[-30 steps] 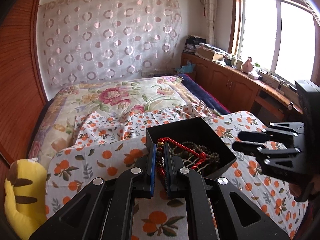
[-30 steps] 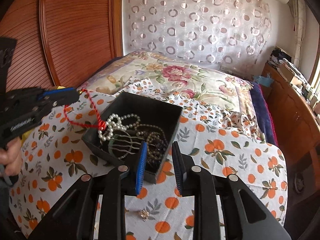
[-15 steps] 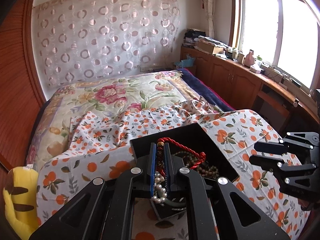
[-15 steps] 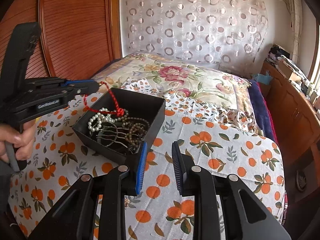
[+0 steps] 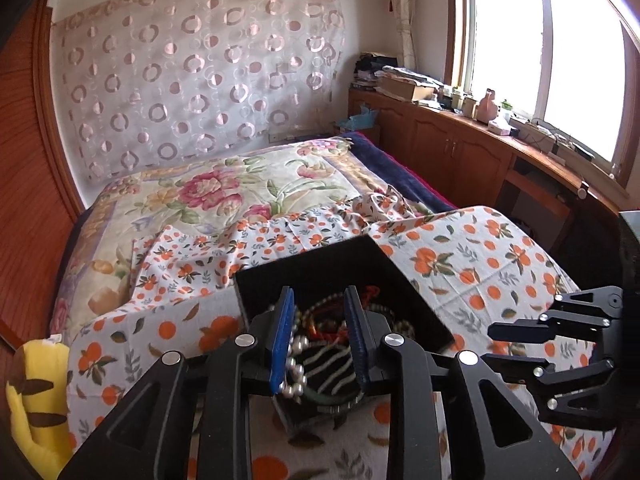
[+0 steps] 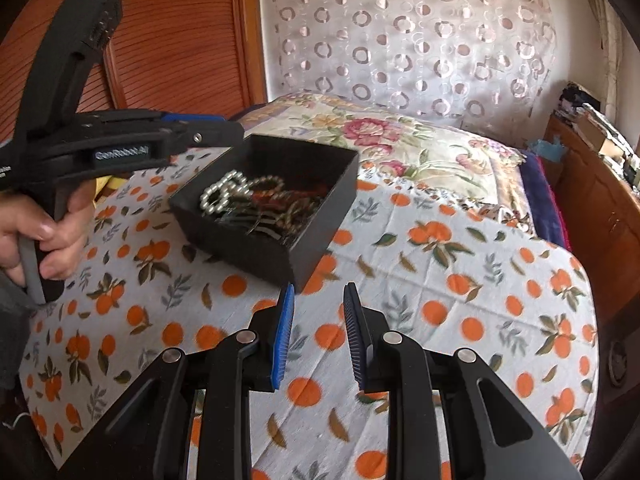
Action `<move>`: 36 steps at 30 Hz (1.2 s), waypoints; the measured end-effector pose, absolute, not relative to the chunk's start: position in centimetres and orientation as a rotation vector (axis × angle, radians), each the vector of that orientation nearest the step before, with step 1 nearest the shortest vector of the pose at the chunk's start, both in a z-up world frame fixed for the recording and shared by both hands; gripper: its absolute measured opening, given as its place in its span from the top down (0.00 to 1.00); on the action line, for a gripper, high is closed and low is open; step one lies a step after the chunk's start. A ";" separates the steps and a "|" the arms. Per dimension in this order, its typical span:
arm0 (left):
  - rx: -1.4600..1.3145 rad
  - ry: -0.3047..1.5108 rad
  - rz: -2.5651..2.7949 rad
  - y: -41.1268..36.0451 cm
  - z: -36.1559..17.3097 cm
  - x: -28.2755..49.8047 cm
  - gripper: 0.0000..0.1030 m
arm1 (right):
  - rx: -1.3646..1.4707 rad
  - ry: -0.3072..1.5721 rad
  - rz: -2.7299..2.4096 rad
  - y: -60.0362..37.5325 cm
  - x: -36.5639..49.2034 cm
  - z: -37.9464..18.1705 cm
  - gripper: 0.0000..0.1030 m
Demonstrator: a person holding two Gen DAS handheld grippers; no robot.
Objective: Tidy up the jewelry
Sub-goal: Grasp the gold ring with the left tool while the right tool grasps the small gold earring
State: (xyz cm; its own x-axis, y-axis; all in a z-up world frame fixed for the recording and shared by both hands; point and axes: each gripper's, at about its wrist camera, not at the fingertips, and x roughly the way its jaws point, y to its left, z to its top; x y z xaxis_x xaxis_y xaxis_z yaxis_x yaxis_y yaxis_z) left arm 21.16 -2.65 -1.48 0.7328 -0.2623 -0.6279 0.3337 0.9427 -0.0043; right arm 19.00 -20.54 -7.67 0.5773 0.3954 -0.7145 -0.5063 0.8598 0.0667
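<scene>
A black open box lies on the orange-print cloth. It holds a pearl string, a red cord necklace and several bead strands. My left gripper hovers over the box's left side. Its jaws are opening, and the jewelry lies loose below them, not pinched. My right gripper hangs above the cloth to the near right of the box, open with nothing between its fingers.
The orange-print cloth covers the near part of a bed with a floral quilt. A yellow plush toy lies at the left edge. Wooden cabinets with clutter run under the window on the right. A person's hand grips the left gripper's handle.
My left gripper's jaws have parted, and the red cord they pinched now lies in the box. The right gripper has drawn back from the box and sunk a little.
</scene>
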 end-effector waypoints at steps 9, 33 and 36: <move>0.056 0.694 -0.304 -0.2 -2.7 16.8 0.68 | -0.138 0.824 0.565 -20.3 17.4 -9.1 0.64; 0.022 0.782 -0.260 1.2 -7.1 11.1 0.19 | -0.250 0.857 0.596 -18.6 16.9 -11.0 0.85; 0.020 0.790 -0.277 0.5 -7.5 10.5 0.19 | -0.240 0.845 0.598 -19.1 16.2 -10.6 0.85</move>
State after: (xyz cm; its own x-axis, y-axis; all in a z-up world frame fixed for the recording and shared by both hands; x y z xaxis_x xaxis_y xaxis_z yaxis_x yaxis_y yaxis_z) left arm 10.50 0.49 -7.47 0.6695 -0.2379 -0.7037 0.2531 0.9637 -0.0850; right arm 16.15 -19.08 -10.63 0.5129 0.3991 -0.7600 -0.5837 0.8113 0.0321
